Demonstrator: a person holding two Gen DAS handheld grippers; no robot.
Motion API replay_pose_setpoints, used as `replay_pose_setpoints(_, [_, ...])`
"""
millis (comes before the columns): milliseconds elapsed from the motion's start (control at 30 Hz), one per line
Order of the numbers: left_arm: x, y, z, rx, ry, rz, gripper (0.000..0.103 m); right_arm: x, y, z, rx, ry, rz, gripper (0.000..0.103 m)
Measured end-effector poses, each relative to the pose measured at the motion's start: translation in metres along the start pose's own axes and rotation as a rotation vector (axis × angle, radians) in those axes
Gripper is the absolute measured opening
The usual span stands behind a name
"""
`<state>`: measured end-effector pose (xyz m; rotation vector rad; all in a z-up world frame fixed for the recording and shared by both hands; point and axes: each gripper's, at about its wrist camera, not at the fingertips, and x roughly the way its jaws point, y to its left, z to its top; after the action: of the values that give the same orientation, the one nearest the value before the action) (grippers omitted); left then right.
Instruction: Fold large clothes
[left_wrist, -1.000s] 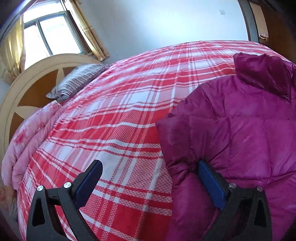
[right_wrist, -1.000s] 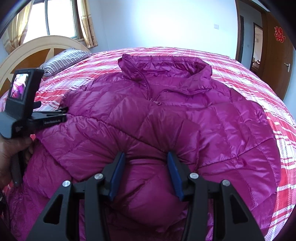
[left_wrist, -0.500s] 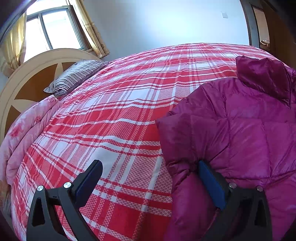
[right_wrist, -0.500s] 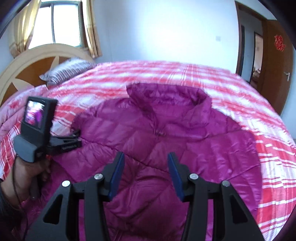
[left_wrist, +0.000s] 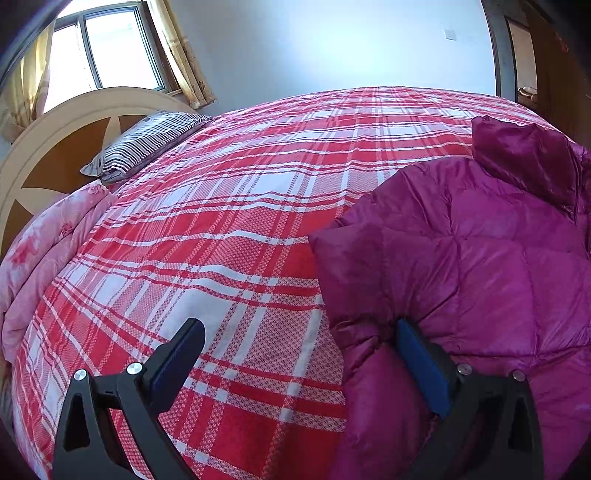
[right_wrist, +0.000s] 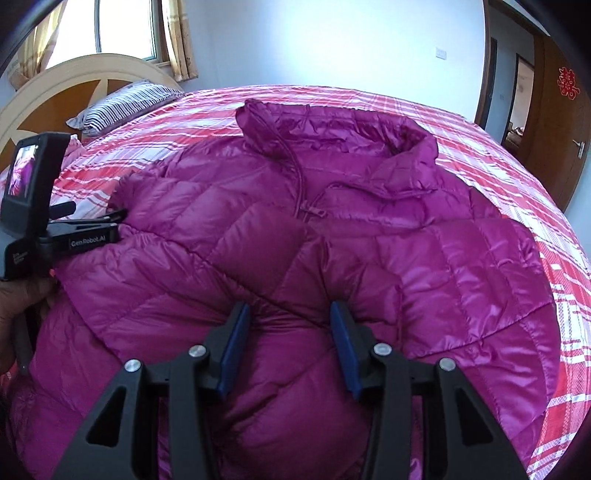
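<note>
1. The magenta down jacket (right_wrist: 332, 236) is spread front-up on the plaid bed (left_wrist: 221, 221), collar toward 12 o'clock — laid flat for folding.
2. The right hand-held gripper (right_wrist: 288, 325) is closing on a puffed fold of its lower front.
3. The left hand-held gripper (left_wrist: 295, 354) is held wide apart — one pad against the jacket's edge at 3 o'clock, nothing clamped.

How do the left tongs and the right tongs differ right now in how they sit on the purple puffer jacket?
The left tongs stand wide open at the edge of the magenta quilted puffer jacket, one pad on it, the other over the red plaid bedspread. The right tongs are narrower and closing, with a puffy fold bulging between both pads. Both have black frames with blue pads.
</note>
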<state>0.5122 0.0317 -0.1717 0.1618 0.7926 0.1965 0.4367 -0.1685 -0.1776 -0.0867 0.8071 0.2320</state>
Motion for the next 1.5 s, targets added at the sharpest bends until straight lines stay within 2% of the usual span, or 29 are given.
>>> replay_pose_setpoints(200, [-0.005,0.000,0.001,0.006,-0.006,0.015,0.102,0.001,0.002,-0.001,-0.008,-0.006,-0.013,0.047])
replay_pose_setpoints(267, [-0.017,0.000,0.003,0.018,-0.004,0.013,0.102,0.000,0.003,-0.002,-0.008,-0.008,-0.013,0.047])
replay_pose_setpoints(333, [-0.038,0.001,0.008,0.008,-0.041,-0.008,0.102,0.000,0.003,-0.003,-0.007,-0.010,-0.012,0.047])
replay_pose_setpoints(433, [-0.078,-0.001,0.019,-0.034,-0.139,-0.100,0.102,0.000,0.003,-0.003,-0.008,-0.012,-0.013,0.048])
replay_pose_setpoints(533, [-0.095,-0.026,0.027,-0.023,-0.143,-0.211,0.102,0.000,0.002,-0.003,-0.006,-0.013,-0.011,0.048])
replay_pose_setpoints(667, [-0.082,-0.063,0.020,0.062,-0.117,-0.205,0.102,0.000,0.001,-0.003,-0.005,-0.016,-0.010,0.048])
replay_pose_setpoints(800, [-0.040,-0.073,0.001,0.084,0.012,-0.210,0.102,-0.001,0.001,-0.003,-0.003,-0.019,-0.008,0.048])
replay_pose_setpoints(900, [-0.027,-0.063,-0.001,0.020,0.061,-0.296,0.102,-0.001,0.002,-0.003,-0.008,-0.019,-0.012,0.048])
replay_pose_setpoints(1300, [-0.024,-0.068,-0.003,0.021,0.059,-0.288,0.102,0.001,0.004,-0.003,-0.022,-0.016,-0.023,0.049])
replay_pose_setpoints(1500, [-0.022,-0.069,-0.002,0.027,0.065,-0.278,0.102,0.003,0.010,-0.002,-0.054,-0.007,-0.059,0.049])
